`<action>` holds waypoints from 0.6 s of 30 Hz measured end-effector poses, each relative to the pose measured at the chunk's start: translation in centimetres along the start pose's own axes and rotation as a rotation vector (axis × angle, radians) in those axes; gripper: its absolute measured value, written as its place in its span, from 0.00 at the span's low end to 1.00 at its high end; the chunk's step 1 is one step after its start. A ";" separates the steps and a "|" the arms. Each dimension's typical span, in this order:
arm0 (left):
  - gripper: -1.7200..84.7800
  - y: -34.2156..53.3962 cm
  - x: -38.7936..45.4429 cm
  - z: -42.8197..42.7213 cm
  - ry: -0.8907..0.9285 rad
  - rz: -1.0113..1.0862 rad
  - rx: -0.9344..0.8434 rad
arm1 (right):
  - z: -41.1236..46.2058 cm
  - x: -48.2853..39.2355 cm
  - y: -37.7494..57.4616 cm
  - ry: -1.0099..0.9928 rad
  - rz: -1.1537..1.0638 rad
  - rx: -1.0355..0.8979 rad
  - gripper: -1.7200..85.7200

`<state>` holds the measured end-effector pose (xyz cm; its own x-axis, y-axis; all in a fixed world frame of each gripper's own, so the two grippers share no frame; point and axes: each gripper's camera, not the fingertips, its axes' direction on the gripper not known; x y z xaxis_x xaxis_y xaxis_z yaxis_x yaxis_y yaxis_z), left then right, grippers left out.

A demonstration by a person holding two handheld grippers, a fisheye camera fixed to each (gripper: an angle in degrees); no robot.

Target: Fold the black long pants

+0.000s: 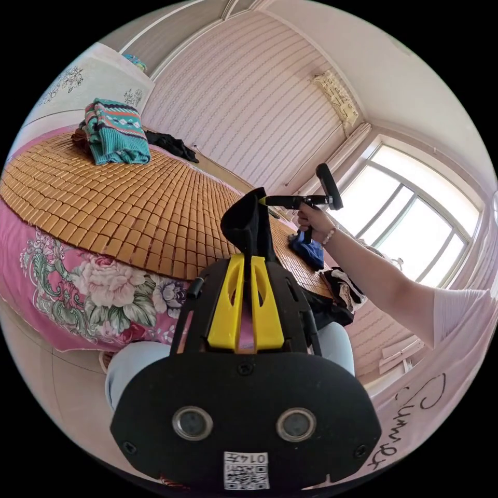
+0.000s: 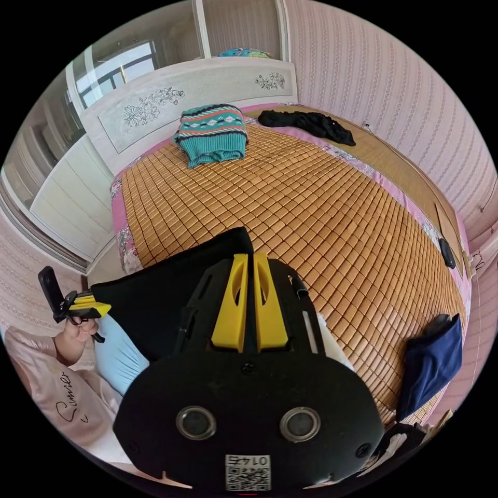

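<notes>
Black long pants (image 2: 171, 290) held up off the bamboo mat (image 2: 311, 207), stretched as one taut band between two grippers near the mat's closest edge. In the right gripper view, black cloth running from the right gripper (image 2: 249, 259) out to the left gripper (image 2: 101, 308); yellow jaws of the right one drawn together with cloth pinched between them. In the left gripper view, a bunched dark fold (image 1: 248, 223) rising out of the left gripper (image 1: 250, 259), jaws closed on it, and the right gripper (image 1: 264, 201) beyond, nipping the same cloth at its tip.

Counted on or beside the mat: one folded teal patterned sweater (image 2: 212, 132) at the far end by the headboard (image 2: 155, 109); one loose black garment (image 2: 308, 124) off the mat's far corner; one dark blue garment (image 2: 430, 363) hanging over the mat's near edge; one small dark object (image 2: 446, 252) on the wooden strip beside the mat, too small to identify.

Seen from the left gripper view but not the other: a hand (image 1: 314, 220) with a beaded bracelet on the right gripper's handle, a bright window (image 1: 410, 212) past the mat, and a floral pink bedspread (image 1: 93, 290) below the mat's edge. Seen from the right gripper view alone: the whole mat surface, and the hand (image 2: 78, 332) gripping the left tool.
</notes>
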<state>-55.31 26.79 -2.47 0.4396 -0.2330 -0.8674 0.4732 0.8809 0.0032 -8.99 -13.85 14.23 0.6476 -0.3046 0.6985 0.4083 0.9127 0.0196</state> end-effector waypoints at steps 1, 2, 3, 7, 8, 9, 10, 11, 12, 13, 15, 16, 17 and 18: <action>0.01 -1.0 -0.2 -0.2 0.023 0.004 0.039 | -1.5 -0.4 -1.4 0.020 -0.019 0.048 0.03; 0.01 -2.3 -0.1 -0.7 0.051 0.014 0.087 | -2.4 -0.7 -2.2 0.031 -0.032 0.075 0.03; 0.01 -3.0 -0.1 -1.1 0.064 0.025 0.115 | -4.3 -1.5 -4.2 0.057 -0.065 0.132 0.03; 0.01 -7.7 -0.1 -6.8 -0.104 0.128 0.340 | -9.1 -6.1 -13.9 -0.049 -0.212 0.278 0.03; 0.01 -8.5 -1.3 -8.5 -0.158 0.126 0.360 | -9.0 -6.9 -15.4 -0.097 -0.224 0.270 0.03; 0.01 -8.8 -2.1 -9.2 -0.188 0.120 0.358 | -7.9 -8.5 -18.2 -0.179 -0.244 0.242 0.04; 0.02 -9.0 -4.1 -10.1 -0.273 0.095 0.330 | -5.8 -10.2 -20.3 -0.220 -0.256 0.213 0.04; 0.02 -8.9 -6.4 -10.4 -0.374 0.070 0.272 | -4.4 -11.1 -21.0 -0.231 -0.262 0.198 0.05; 0.03 -8.7 -7.7 -10.4 -0.434 0.053 0.240 | -1.2 -12.7 -21.9 -0.243 -0.268 0.160 0.05; 0.04 -7.8 -10.8 -10.3 -0.553 -0.012 0.191 | 2.2 -13.9 -21.9 -0.244 -0.254 0.111 0.07; 0.06 -5.9 -15.6 -10.1 -0.618 -0.133 0.108 | 6.9 -14.5 -20.5 -0.246 -0.239 0.042 0.09; 0.07 -4.5 -18.1 -10.2 -0.628 -0.203 0.075 | 9.2 -14.2 -19.0 -0.248 -0.245 -0.009 0.10; 0.08 -3.1 -19.5 -10.5 -0.634 -0.241 0.059 | 10.0 -13.7 -18.1 -0.248 -0.250 -0.036 0.10; 0.08 -2.5 -19.7 -10.7 -0.638 -0.244 0.059 | 10.9 -12.2 -16.2 -0.254 -0.254 -0.079 0.11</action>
<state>-73.38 33.57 9.30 0.6701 -0.6352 -0.3841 0.6489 0.7525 -0.1125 -30.52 -21.94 13.24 0.3428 -0.4319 0.8342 0.5905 0.7898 0.1662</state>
